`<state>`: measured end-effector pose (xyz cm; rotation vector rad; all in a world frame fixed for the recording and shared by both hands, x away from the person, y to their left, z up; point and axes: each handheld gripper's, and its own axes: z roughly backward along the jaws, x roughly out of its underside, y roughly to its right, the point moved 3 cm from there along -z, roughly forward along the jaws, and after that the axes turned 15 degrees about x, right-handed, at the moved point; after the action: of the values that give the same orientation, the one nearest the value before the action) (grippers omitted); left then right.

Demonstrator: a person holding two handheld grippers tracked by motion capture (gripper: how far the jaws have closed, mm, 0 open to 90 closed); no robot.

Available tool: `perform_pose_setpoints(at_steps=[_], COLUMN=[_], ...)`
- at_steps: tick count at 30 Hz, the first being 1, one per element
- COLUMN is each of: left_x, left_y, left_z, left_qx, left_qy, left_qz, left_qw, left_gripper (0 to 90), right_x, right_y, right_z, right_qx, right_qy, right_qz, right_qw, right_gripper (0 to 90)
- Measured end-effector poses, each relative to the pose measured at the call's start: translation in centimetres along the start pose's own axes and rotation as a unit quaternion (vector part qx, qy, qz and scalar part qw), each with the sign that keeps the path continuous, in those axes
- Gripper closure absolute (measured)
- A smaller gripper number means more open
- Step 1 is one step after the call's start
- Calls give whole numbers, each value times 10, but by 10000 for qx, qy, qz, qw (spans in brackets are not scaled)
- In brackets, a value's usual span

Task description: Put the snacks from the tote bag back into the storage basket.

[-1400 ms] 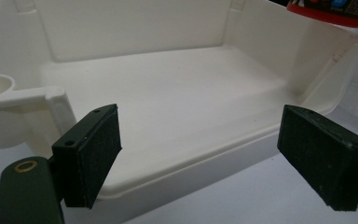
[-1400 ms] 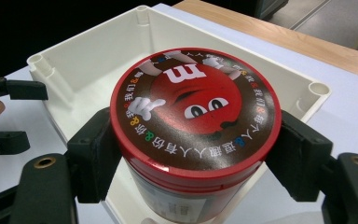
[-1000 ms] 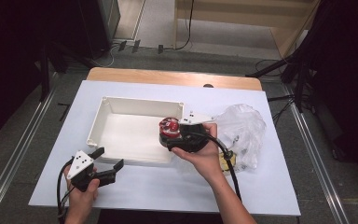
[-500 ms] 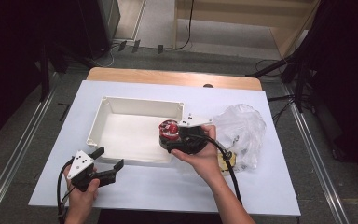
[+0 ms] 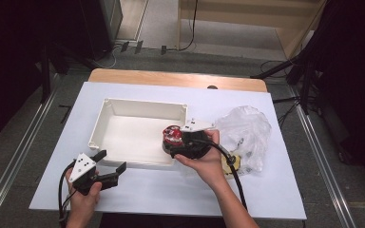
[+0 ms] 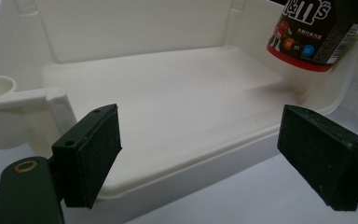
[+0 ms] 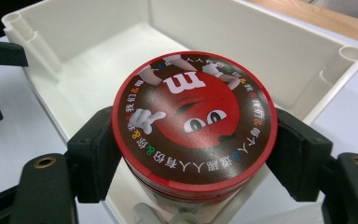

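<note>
My right gripper (image 7: 193, 154) is clamped on the candy can (image 7: 193, 126), one pad on each side just under its red lid. I hold the can upright above the near right corner of the white tray (image 5: 105, 124), at the tray's rim and not yet inside. To do this step well, I should carry the can a little more toward the middle of the tray floor, so the bottom will pass clear of the wall, and then lower it straight. The can is round and smooth, so I must keep the squeeze even until the bottom rests flat. I cannot see the bottom of the can well, so maybe it is nearer to the rim than I think. My left gripper (image 5: 108, 167) rests on the table in front of the tray with its jaws apart and nothing between them. The plastic bag (image 5: 247, 133) lies just at the right of the tray.
</note>
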<state>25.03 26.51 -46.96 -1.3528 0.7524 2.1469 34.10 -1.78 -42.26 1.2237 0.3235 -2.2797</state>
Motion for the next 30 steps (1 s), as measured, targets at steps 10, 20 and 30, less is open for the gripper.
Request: perform_pose_setpoints(at_steps=[10,20,30], left_x=[0,0,0], left_y=[0,0,0], left_z=[0,0,0], left_qx=[-8,-12,-12], left_qy=[5,-5,-9], left_qz=[-2,-11,-13], left_qw=[10000,10000,10000], left_gripper=[135,135,135], right_x=[5,7,3], right_y=[-2,-3,6], right_z=[-4,-6,1], right_qx=[13,-20,18], right_qy=[-74,-88,246], right_qz=[71,165,-148], right_qw=[9999,9998,9996], right_gripper=[258,258,501])
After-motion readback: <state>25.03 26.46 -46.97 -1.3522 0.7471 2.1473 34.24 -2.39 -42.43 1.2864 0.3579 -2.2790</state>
